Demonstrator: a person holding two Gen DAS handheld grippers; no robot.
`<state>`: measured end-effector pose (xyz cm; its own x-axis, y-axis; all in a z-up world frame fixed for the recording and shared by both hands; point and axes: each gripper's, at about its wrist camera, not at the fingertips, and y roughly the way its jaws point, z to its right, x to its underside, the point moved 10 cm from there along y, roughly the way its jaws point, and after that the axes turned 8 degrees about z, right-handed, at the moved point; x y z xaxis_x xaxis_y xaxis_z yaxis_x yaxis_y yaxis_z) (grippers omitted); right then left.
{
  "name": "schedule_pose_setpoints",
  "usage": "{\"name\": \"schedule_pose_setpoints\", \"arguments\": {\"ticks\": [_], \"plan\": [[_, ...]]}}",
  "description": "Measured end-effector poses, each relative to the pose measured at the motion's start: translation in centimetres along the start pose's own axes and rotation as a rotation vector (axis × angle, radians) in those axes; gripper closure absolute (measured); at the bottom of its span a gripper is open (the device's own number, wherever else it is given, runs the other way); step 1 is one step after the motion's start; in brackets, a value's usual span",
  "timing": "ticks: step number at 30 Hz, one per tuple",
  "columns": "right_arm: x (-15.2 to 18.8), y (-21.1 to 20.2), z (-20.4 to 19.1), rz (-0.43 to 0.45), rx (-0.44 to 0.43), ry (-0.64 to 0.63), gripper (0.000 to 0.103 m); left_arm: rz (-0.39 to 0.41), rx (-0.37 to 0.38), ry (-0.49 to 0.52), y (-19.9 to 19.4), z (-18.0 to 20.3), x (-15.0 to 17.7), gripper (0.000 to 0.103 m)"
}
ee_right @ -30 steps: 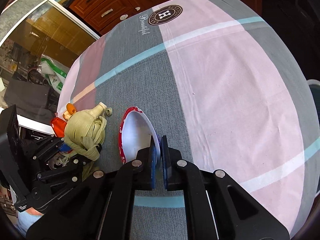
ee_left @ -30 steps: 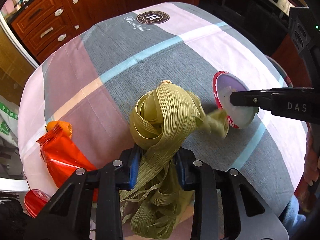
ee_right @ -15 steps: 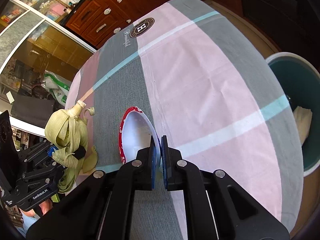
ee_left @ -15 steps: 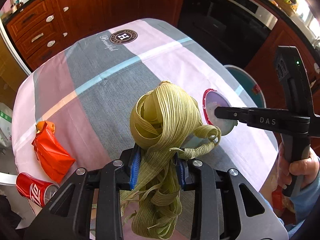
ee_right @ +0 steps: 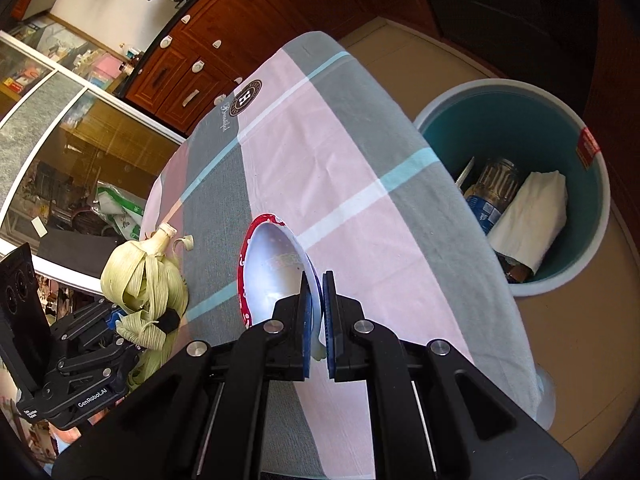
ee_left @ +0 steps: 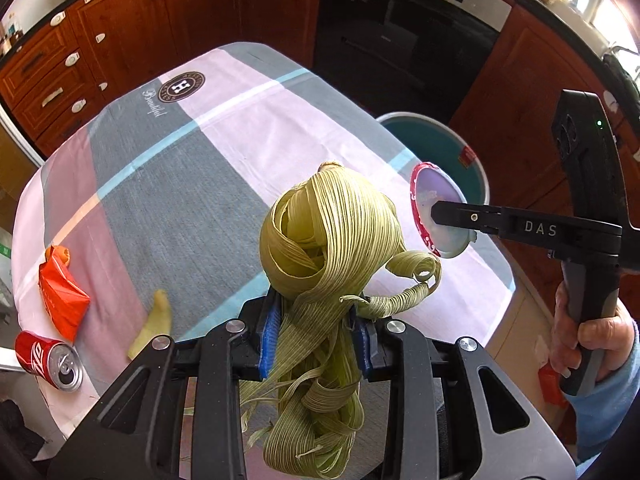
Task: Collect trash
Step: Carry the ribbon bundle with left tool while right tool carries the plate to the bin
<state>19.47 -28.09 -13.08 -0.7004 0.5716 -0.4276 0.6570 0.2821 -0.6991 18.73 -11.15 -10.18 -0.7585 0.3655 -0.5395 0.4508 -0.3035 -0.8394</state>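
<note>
Left gripper [ee_left: 316,334] clamps corn husks [ee_left: 328,232]; right gripper [ee_right: 319,308] pinches a red-rimmed lid [ee_right: 272,268] edge-on, both bound for the bin [ee_right: 516,120] at two o'clock.

The pink, grey and pale-blue checked tablecloth [ee_left: 208,148] carries a round dark emblem [ee_left: 181,86] with a white "H" at its centre and small ring lettering too fine to read; just beside the emblem runs cursive white script reading "Beautiful" [ee_left: 154,103]. Right of the emblem, the black arm of the right gripper [ee_left: 434,216] shows "DAS" in pale letters. In the right wrist view, the black body of the left gripper [ee_right: 120,322] reads "GenRobot.AI". The red drink can [ee_left: 48,360] bears white lettering, unreadable.
</note>
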Motion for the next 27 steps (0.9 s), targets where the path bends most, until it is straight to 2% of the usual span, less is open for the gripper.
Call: {"name": "schedule_pose_setpoints", "arguments": {"ticks": [18,27], "plan": [[-1.2,-5.4,8.9,0.097,-0.004,0.139,0.097,-0.056,0.03,0.131,3.1,9.0,-1.6,0.071],[-4.7,-8.5,15.5,0.184,0.062,0.228,0.097,-0.081,0.078,0.195,6.8,15.3,-6.3,0.071]]}}
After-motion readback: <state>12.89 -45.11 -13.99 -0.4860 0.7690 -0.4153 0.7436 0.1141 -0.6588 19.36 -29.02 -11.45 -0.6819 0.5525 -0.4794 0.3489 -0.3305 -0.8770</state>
